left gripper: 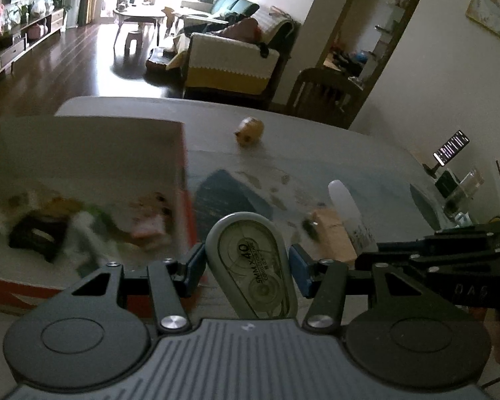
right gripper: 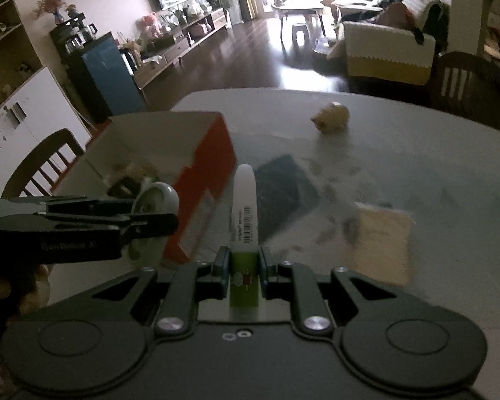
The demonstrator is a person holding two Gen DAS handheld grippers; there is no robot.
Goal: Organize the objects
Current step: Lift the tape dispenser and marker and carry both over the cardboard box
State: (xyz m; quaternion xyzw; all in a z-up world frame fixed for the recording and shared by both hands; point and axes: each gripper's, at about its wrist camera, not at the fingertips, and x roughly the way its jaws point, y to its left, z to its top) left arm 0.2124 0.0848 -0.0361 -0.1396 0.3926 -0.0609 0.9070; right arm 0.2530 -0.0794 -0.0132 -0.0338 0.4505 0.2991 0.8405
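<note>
- Grey-green plastic, the correction tape (left gripper: 252, 268) sits between the blue pads of the left gripper (left gripper: 246, 266), which are pressed on its two sides; its rounded end points far, away from the camera.
- The left gripper hangs just right of the red box (left gripper: 180, 180), near its right wall; blurred small objects lie inside the box.
- The right gripper (right gripper: 244, 268) is clamped on a glue tube (right gripper: 244, 220), white cap forward, green label between the pads.
- In the right wrist view, the left gripper with the tape (right gripper: 153, 200) is at the left, beside the box (right gripper: 210, 166).
- On the grey table (right gripper: 416, 153) lie a dark blue pad (right gripper: 283, 196), a tan card (right gripper: 380, 240) and, far, a yellowish round object (right gripper: 331, 116).
</note>
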